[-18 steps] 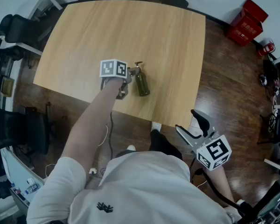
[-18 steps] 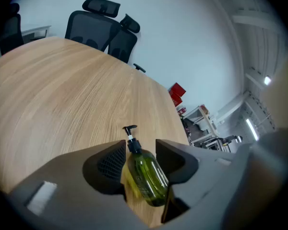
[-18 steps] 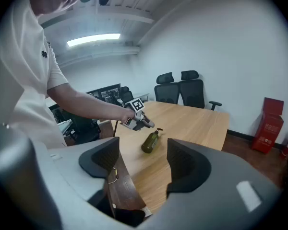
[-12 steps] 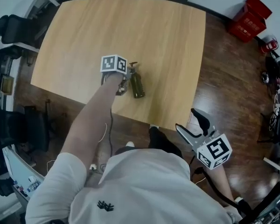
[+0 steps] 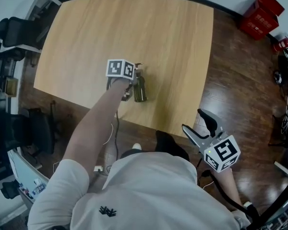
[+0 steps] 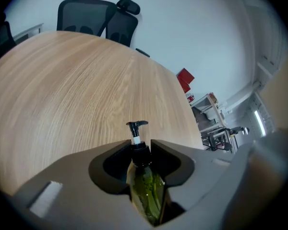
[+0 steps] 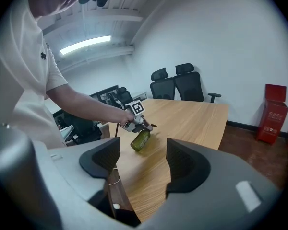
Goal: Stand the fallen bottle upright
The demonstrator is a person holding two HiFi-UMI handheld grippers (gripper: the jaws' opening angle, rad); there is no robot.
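Note:
A green pump bottle (image 5: 139,88) lies tilted near the front edge of the wooden table (image 5: 134,28), its black pump pointing away from me. My left gripper (image 5: 132,82) is shut on its neck; in the left gripper view both jaws press the black collar of the bottle (image 6: 145,190). The right gripper view shows the bottle (image 7: 140,140) slanting, neck end raised at the left gripper (image 7: 140,122) and base low by the tabletop. My right gripper (image 5: 199,128) hangs open off the table's near right corner, with nothing between its jaws (image 7: 141,164).
Two black office chairs (image 6: 93,18) stand at the table's far end. A red box (image 5: 264,8) sits on the dark wooden floor at the far right. Desks and chairs crowd the left side (image 5: 12,32). The table edge (image 5: 149,126) runs just in front of my body.
The left jaws have shut onto the bottle's neck. The bottle has swung in line with the gripper and its pump end has come up off the table. The right gripper has stayed put.

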